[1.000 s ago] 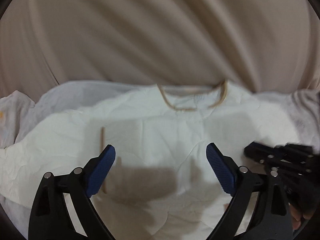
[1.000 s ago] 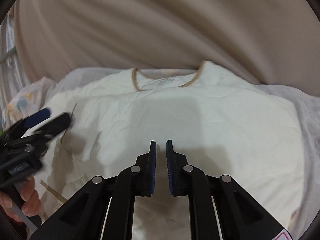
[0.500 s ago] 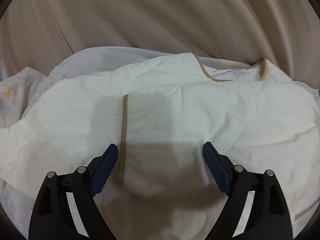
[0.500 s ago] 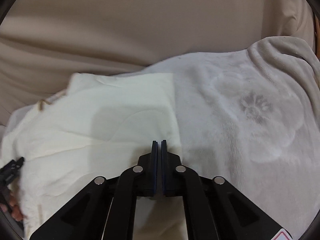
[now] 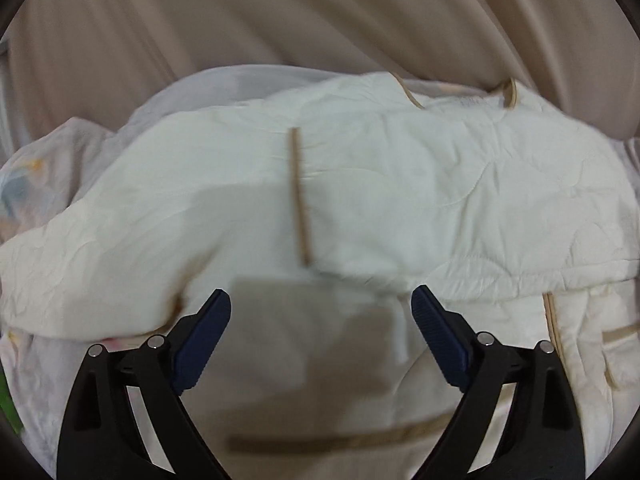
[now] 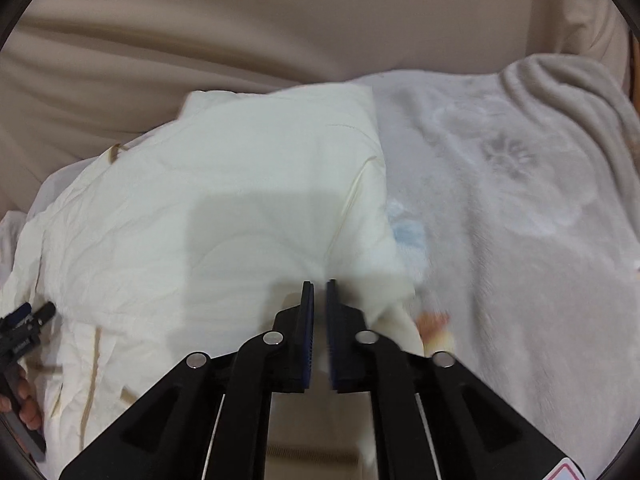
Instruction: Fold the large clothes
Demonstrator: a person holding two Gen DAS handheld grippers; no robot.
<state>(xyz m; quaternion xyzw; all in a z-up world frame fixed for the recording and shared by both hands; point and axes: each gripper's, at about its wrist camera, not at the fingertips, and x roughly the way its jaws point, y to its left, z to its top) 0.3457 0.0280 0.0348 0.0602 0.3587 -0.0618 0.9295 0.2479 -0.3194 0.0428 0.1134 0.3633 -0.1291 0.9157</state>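
Note:
A large cream garment (image 5: pixel 400 200) with tan trim lies spread on a pale blanket; its tan neckline (image 5: pixel 508 94) is at the far right of the left wrist view. My left gripper (image 5: pixel 322 312) is open and empty, just above the garment's near part. In the right wrist view the garment (image 6: pixel 240 184) fills the left half. My right gripper (image 6: pixel 319 292) hovers at the garment's right edge, its jaws a narrow slit apart with nothing seen between them. The left gripper (image 6: pixel 24 320) shows at the far left there.
A pale fleece blanket (image 6: pixel 500 200) with a flower pattern covers the surface to the right. A beige curtain or sheet (image 5: pixel 320 20) hangs behind. Small printed cloths (image 5: pixel 24 184) lie at the far left.
Both grippers have drawn back toward the garment's near side. The right gripper swung to the garment's right edge and its jaws parted slightly. The left gripper stayed open.

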